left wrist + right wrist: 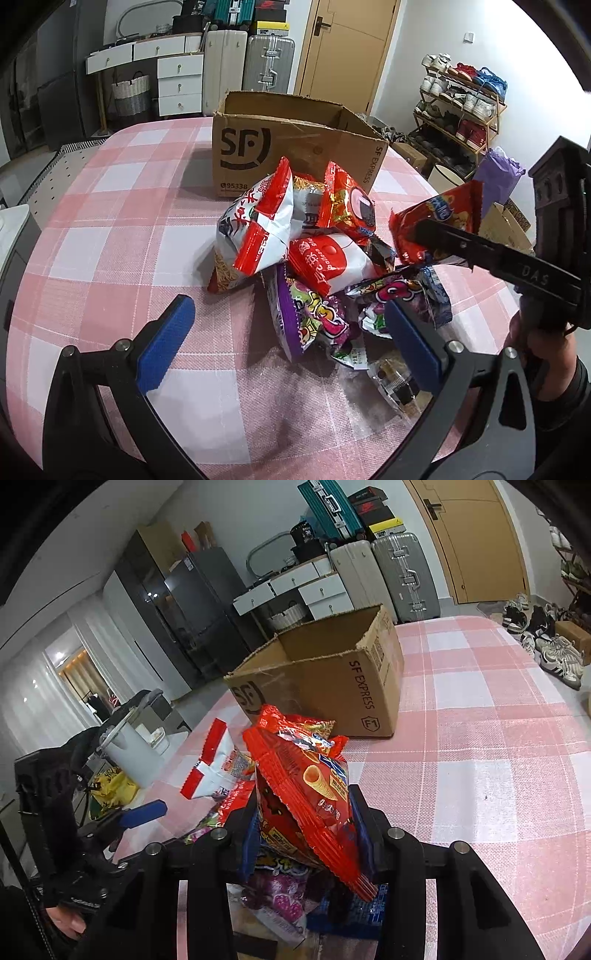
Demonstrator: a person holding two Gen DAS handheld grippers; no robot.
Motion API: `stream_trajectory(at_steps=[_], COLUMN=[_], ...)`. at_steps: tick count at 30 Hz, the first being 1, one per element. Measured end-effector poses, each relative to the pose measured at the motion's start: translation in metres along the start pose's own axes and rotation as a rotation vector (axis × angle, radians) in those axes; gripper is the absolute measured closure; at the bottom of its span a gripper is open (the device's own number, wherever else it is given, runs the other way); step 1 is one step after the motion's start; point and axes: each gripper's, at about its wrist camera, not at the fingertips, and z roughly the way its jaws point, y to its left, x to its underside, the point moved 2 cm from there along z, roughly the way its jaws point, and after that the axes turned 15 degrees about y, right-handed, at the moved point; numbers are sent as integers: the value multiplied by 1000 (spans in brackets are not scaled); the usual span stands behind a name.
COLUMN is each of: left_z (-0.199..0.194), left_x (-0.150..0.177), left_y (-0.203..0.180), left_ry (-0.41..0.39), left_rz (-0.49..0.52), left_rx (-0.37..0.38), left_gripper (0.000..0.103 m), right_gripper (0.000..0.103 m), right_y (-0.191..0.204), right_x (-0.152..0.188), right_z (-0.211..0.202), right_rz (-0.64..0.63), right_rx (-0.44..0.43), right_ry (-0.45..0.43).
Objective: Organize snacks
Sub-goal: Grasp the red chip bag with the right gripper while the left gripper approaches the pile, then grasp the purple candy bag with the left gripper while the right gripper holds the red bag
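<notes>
A pile of snack bags [314, 243] lies on the pink checked tablecloth [110, 221], in front of an open SF Express cardboard box [295, 144]. My left gripper [288, 339] is open and empty, its blue pads [166, 343] either side of the near edge of the pile, above a purple candy bag [314, 317]. My right gripper [306, 830] is shut on a red corn-snack bag [314, 794] and holds it above the pile; it shows in the left wrist view [436, 225] at the right. The box [332, 675] stands beyond it.
Suitcases [247, 62], white drawers [177, 81] and a door stand behind the table. A shoe rack [461, 103] is at the right. A white bin [129, 753] stands off the table's left side.
</notes>
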Motion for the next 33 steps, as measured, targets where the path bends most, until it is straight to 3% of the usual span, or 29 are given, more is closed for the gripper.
stream_trajectory(at_steps=[17,22,26,29,31,33], left_z=[20,34,42,51,56,59], left_x=[-1,-5,-9,-12,-13,-15], left_y=[13,18,25,27,26,25], left_ry=[51,87,111,138,157,167], left_rz=[-40,-60,-101,-111,-114,-107], left_rx=[-9,13,96,133,139,142], left_gripper=[1,1,1,6,16,17], right_gripper=[60,60,60,60,59,59], right_y=[8,6,4,2,1,1], right_x=[15,15,18,20,20,20], right_z=[-25,-25,-25,-26,-25,-25], right_rz=[-9,-6,-5,2,3,2], right_rx=[-4,-7,-6,-11,-10,-8], right_ry=[-35,-41,-40,-42,-43,-44])
